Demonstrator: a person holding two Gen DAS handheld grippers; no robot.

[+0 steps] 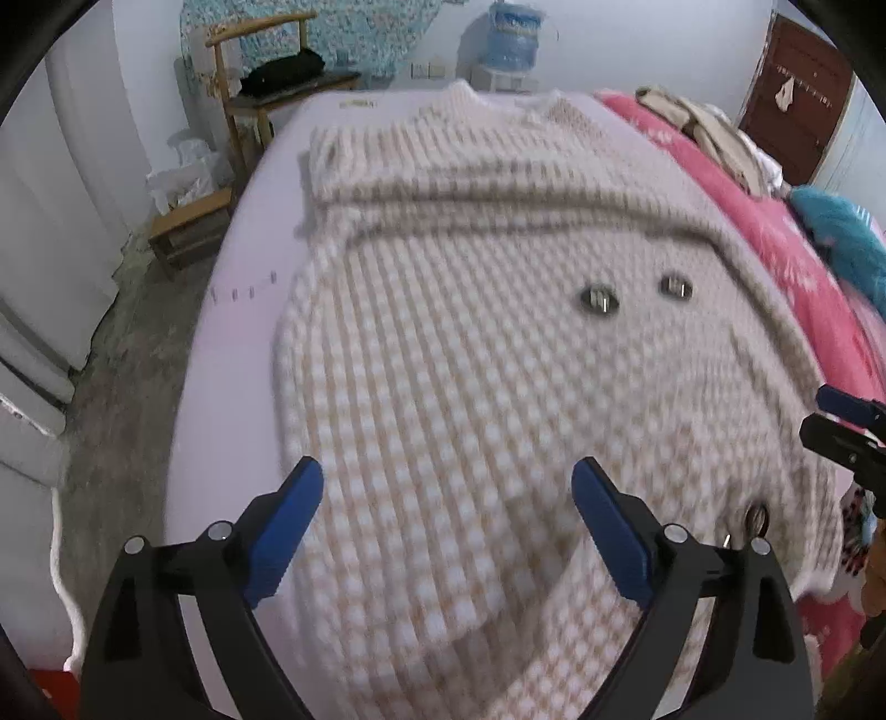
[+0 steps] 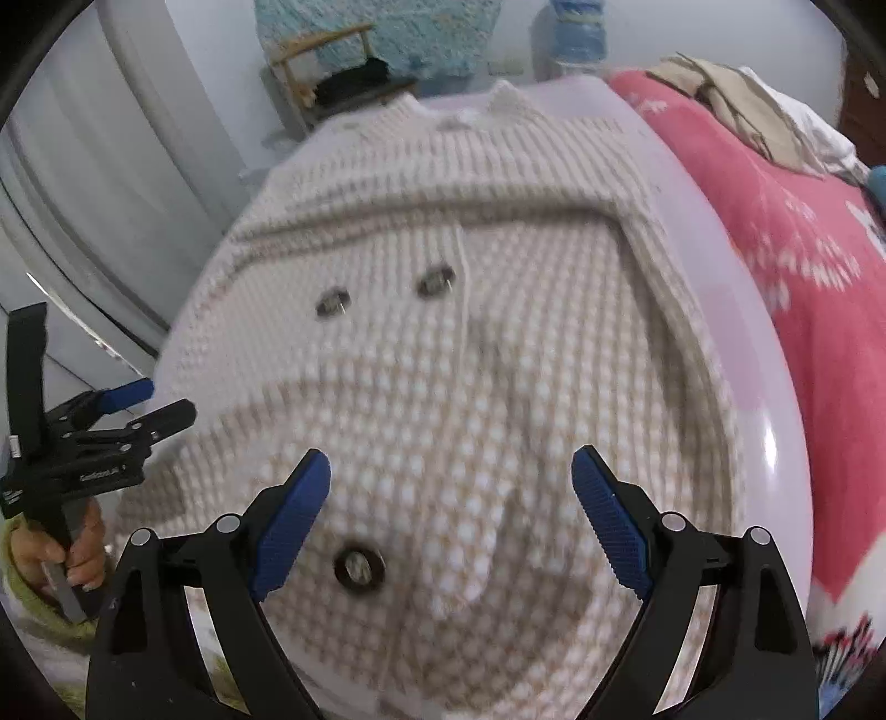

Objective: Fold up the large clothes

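A pale lilac bed sheet [image 1: 232, 354] covers the mattress. Along its right side lies a pink quilt [image 1: 786, 260] with white flower prints, and crumpled beige clothes [image 1: 703, 127] sit on the quilt's far end. Left of the bed the floor [image 1: 127, 354] is bare grey concrete. A wooden chair [image 1: 260, 83] with a dark garment on its seat stands by the white far wall, under a blue speckled hanging cloth [image 1: 354, 27]. A blue water jug [image 1: 512, 39] stands nearby. A dark brown door [image 1: 797, 94] is at far right.

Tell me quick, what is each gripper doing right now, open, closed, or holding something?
Left gripper: open, holding nothing, above the checked sweater.
Right gripper: open, holding nothing, above the same sweater.
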